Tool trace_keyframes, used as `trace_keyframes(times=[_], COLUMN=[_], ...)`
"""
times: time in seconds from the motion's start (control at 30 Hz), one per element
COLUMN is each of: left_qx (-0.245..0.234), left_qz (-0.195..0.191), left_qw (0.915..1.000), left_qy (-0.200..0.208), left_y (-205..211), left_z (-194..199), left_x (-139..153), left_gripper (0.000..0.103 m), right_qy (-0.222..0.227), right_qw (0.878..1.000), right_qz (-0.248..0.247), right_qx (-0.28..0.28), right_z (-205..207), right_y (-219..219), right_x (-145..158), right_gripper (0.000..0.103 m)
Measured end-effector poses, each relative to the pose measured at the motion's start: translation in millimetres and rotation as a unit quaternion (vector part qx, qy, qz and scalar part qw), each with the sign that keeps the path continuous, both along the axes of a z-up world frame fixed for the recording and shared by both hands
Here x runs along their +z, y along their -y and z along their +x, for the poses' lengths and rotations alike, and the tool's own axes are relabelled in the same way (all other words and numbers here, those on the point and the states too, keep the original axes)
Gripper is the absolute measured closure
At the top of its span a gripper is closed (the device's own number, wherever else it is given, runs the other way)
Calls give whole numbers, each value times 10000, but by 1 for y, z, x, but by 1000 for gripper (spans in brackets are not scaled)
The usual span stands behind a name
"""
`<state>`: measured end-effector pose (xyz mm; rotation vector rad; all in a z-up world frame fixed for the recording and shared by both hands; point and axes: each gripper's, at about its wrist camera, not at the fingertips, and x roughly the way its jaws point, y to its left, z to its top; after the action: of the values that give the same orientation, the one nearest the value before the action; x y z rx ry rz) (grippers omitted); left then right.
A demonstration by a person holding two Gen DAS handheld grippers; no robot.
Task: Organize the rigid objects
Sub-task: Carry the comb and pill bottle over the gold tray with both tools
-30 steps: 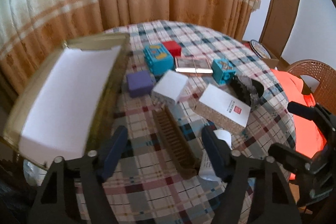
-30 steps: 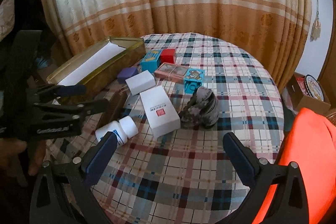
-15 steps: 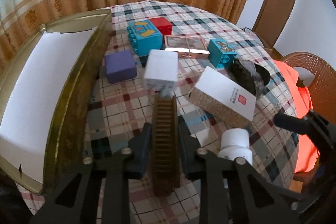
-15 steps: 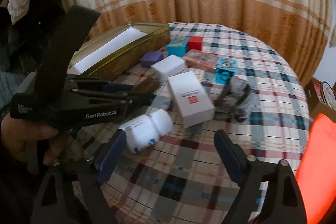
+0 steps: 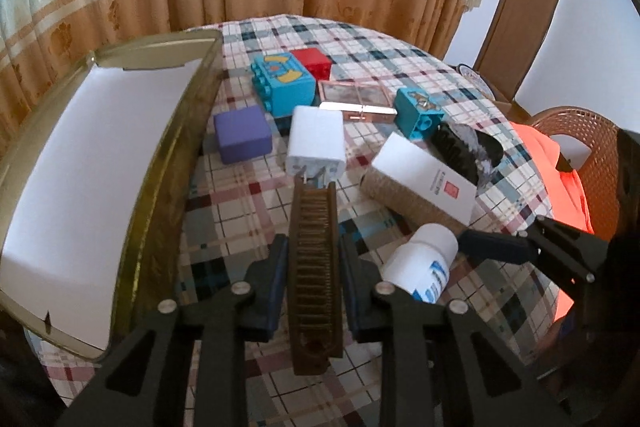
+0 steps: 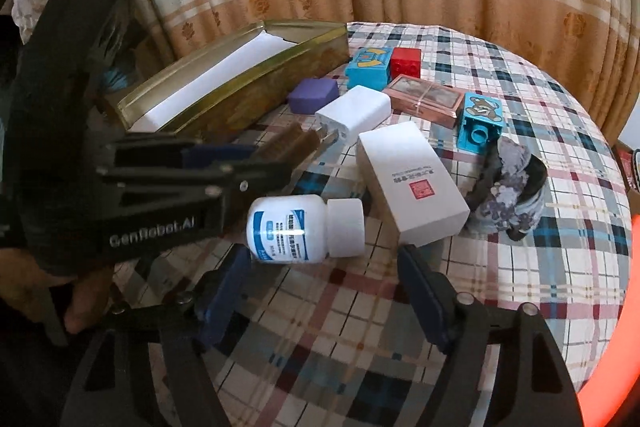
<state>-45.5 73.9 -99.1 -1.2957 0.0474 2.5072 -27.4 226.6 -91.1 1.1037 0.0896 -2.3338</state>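
Observation:
My left gripper (image 5: 314,279) is shut on a brown comb (image 5: 314,259) that points at the white charger (image 5: 317,137); the comb also shows in the right wrist view (image 6: 286,143). My right gripper (image 6: 324,291) is open, its fingers either side of a white pill bottle (image 6: 298,229) lying on the checked table; the bottle also shows in the left wrist view (image 5: 420,267). A gold tin with a white lining (image 5: 172,163) stands open at the left.
On the table lie a white carton (image 6: 412,179), a purple block (image 5: 242,133), blue bricks (image 5: 282,89) (image 6: 480,121), a red brick (image 5: 312,63), a pink case (image 5: 354,97) and a dark crumpled bundle (image 6: 508,195). An orange-draped wicker chair (image 5: 572,163) stands at the right.
My left gripper came forward, closed on the comb and now holds it. My right gripper moved down and left toward the pill bottle, which now lies between its open fingers.

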Motion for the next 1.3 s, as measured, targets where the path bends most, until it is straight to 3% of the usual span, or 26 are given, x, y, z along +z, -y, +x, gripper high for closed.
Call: trace_keyframes(times=[0.2, 0.3, 0.6, 0.93, 1.3], left_qx=[6, 35, 106, 822, 1579], left_qz=[224, 277, 327, 150, -127], left_qw=[9997, 9995, 9977, 9915, 9834], left_qy=[-136, -126, -575, -1000, -881], left_y=[8, 10, 17, 68, 126], left_z=[7, 8, 18, 13, -7], left_x=[11, 12, 41, 67, 53], left_gripper=[80, 80, 80, 80, 80], right_qy=[49, 13, -214, -640, -788], right_qw=[9999, 10000, 9996, 9971, 9931], right_qz=[-43, 24, -112, -226, -102], right_qx=[82, 78, 154, 338, 868], right_z=[-8, -11, 0, -15, -52], right_y=[10, 13, 10, 33, 93], right_x=[-2, -2, 11, 46, 62], right_gripper=[32, 41, 43, 43, 43])
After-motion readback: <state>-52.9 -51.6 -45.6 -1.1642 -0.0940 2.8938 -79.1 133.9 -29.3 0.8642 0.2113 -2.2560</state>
